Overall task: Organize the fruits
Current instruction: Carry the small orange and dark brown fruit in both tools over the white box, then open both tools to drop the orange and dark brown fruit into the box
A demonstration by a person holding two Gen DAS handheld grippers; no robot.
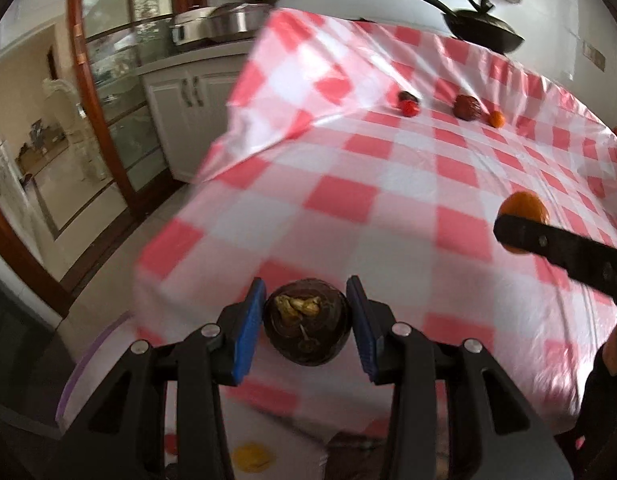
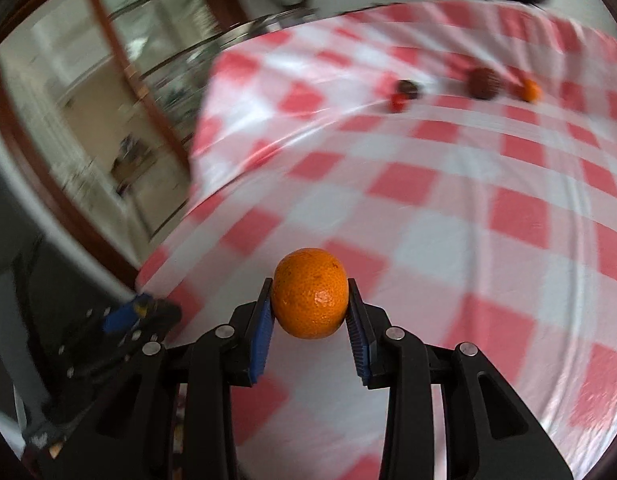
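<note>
So each gripper has one fruit in it, lifted up over the near edge of the table (image 1: 388,184) with the red and white checked cloth. That looks like carrying: the fruits are held up in the air so they can go to a new spot without rolling off.

The left gripper (image 1: 307,320) has its blue pads (image 1: 248,328) pressed on both sides of a dark brown-purple fruit (image 1: 307,330), maybe a mangosteen. Its dried yellow-green cap faces the camera. The fruit sits right between the fingers, and the squeeze on two sides keeps it from slipping.

The right gripper (image 2: 310,304) pinches an orange (image 2: 310,298) the same way, one pad on the left of it and one on the right. In the left view, this orange shows on the right side, with a black finger across it.

The left gripper points forward along the table and tips down a little, low over the near left corner. The right gripper is off to its right and seems a bit higher, also pointing toward the far side. The right view is blurry, so I think that hand is moving fast.

Far across the table lie more fruits in a loose row: a small red one (image 1: 409,109) touching a dark one (image 1: 406,97), then a brown-red one (image 1: 467,107), then a small orange one (image 1: 496,119) on the right. I think the held fruits may be going there, each next to its own kind.

A black pan (image 1: 484,32) sits past the far edge.
</note>
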